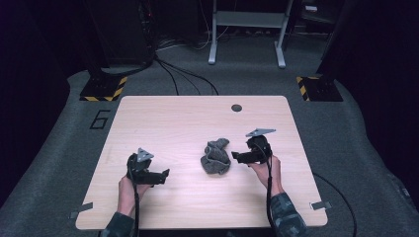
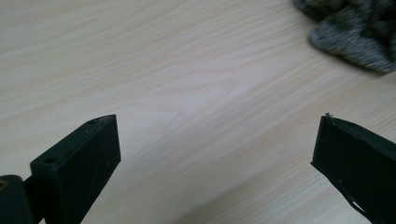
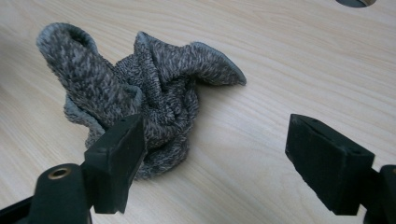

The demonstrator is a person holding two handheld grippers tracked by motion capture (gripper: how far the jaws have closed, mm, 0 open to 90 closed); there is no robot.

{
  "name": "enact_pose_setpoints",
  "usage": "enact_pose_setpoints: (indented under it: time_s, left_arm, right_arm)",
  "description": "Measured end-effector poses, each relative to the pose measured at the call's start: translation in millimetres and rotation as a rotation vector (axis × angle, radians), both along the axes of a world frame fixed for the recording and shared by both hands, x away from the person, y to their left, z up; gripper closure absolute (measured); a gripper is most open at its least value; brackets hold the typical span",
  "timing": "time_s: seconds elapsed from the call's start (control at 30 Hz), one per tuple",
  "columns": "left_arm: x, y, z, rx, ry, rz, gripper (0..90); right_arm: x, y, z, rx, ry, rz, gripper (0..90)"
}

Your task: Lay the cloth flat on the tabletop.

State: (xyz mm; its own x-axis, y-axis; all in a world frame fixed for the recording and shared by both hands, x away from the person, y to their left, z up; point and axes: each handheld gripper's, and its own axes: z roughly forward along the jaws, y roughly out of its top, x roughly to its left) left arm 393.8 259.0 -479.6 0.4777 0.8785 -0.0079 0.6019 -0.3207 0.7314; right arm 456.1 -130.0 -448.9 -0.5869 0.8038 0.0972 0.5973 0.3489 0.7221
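Wooden table (image 1: 163,118), crumpled grey cloth (image 1: 216,157) between both grippers, left gripper (image 1: 165,174) and right gripper (image 1: 234,157) level, fingers apart, nothing clamped.

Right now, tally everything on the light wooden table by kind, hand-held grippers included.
Crumpled grey knitted cloth: 1
Black two-jaw grippers, left gripper and right gripper, each in a hand above the light wooden table: 2
Dark round hole in the tabletop near the far edge: 1
Total: 4
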Motion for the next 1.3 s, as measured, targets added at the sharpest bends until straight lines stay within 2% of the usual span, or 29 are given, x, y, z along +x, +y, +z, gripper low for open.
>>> enact_pose_setpoints:
  time_s: [0.03, 0.1, 0.13, 0.2, 0.27, 0.3, 0.33, 0.37, 0.4, 0.47, 0.5, 0.6, 0.77, 0.8, 0.87, 0.93, 0.97, 1.0, 1.03, 1.07, 1.1, 1.2, 1.3]
  left_arm:
    - [1.6, -6.7, 3.2, 0.006, -0.007, -0.014, 1.0]
    - [6.7, -23.5, 12.0, 0.017, -0.007, -0.074, 1.6]
    - [6.7, -23.5, 12.0, 0.017, -0.007, -0.074, 2.0]
    - [10.2, -36.1, 16.6, 0.026, -0.011, -0.108, 2.5]
    - [13.3, -47.8, 19.4, 0.025, -0.017, -0.132, 4.5]
    - [16.3, -58.4, 21.6, 0.011, -0.015, -0.163, 8.4]
    - [16.3, -58.4, 21.6, 0.011, -0.015, -0.163, 10.3]
    - [20.1, -71.1, 23.8, -0.001, -0.016, -0.19, 12.0]
    - [20.1, -71.1, 23.8, -0.001, -0.016, -0.19, 14.1]
    - [24.3, -83.7, 25.7, 0.01, -0.015, -0.221, 14.5]
    - [26.3, -89.5, 27.1, 0.019, -0.006, -0.235, 14.8]
    - [29.8, -106.9, 29.8, 0.024, -0.02, -0.265, 18.5]
    - [35.5, -127.1, 35.5, 0.002, -0.021, -0.311, 26.1]
    - [36.5, -131.6, 35.0, -0.022, -0.028, -0.312, 27.1]
    - [39.1, -135.3, 34.3, -0.018, -0.032, -0.321, 32.2]
    - [41.5, -138.4, 31.5, -0.027, -0.026, -0.322, 47.0]
    - [43.2, -139.0, 29.5, -0.041, -0.021, -0.324, 47.0]
    - [44.4, -138.9, 28.0, -0.057, -0.015, -0.327, 60.0]
    - [45.8, -138.1, 27.0, -0.063, -0.013, -0.323, 66.2]
    - [47.1, -137.3, 26.2, -0.069, -0.01, -0.318, 66.2]
    - [49.4, -135.6, 24.9, -0.084, -0.004, -0.314, 75.2]
    - [50.5, -134.8, 23.9, -0.09, 0.004, -0.311, 84.2]
    - [50.1, -133.6, 23.1, -0.096, 0.005, -0.308, 87.2]
  right_arm:
    - [0.0, 0.0, 0.0, 0.0, 0.0, 0.0, 20.2]
    - [-1.9, -0.6, -3.1, -0.009, -0.01, -0.007, 21.2]
    - [-1.9, -0.6, -3.1, -0.009, -0.01, -0.007, 21.2]
    - [-2.6, -1.5, -5.1, -0.015, -0.015, -0.007, 21.6]
    - [-3.1, -1.6, -5.8, -0.013, -0.008, -0.014, 21.6]
    - [-2.7, -1.5, -7.6, -0.014, -0.013, -0.013, 21.6]
    - [-2.7, -1.5, -7.6, -0.014, -0.013, -0.013, 21.6]
    - [-2.9, -0.8, -9.5, -0.017, -0.008, -0.013, 21.6]
    - [-2.9, -0.8, -9.5, -0.017, -0.008, -0.013, 21.6]
    - [-4.2, 0.3, -10.9, -0.012, 0.005, -0.02, 22.1]
    - [-3.9, 0.0, -12.1, -0.015, -0.003, -0.014, 22.5]
    - [-5.8, -0.6, -14.8, -0.02, 0.014, -0.025, 24.3]
    - [-6.0, -4.3, -15.8, -0.023, 0.003, -0.024, 26.4]
    - [-6.4, -5.4, -16.3, -0.021, 0.009, -0.026, 26.4]
    - [-6.4, -6.4, -18.5, -0.019, 0.017, -0.039, 27.6]
    - [-6.5, -7.1, -20.3, -0.022, 0.009, -0.034, 29.0]
    - [-7.4, -7.2, -20.6, -0.027, 0.017, -0.031, 31.3]
    - [-7.8, -4.9, -22.2, -0.027, 0.02, -0.041, 35.3]
    - [-7.6, -4.5, -23.3, -0.036, 0.025, -0.035, 37.6]
    - [-7.6, -4.5, -23.3, -0.036, 0.025, -0.035, 37.6]
    - [-7.2, -1.5, -26.2, -0.033, 0.038, -0.046, 40.8]
    - [-6.4, 0.4, -28.9, -0.042, 0.046, -0.024, 44.0]
    - [-6.2, 8.6, -31.6, -0.027, 0.066, -0.018, 51.1]
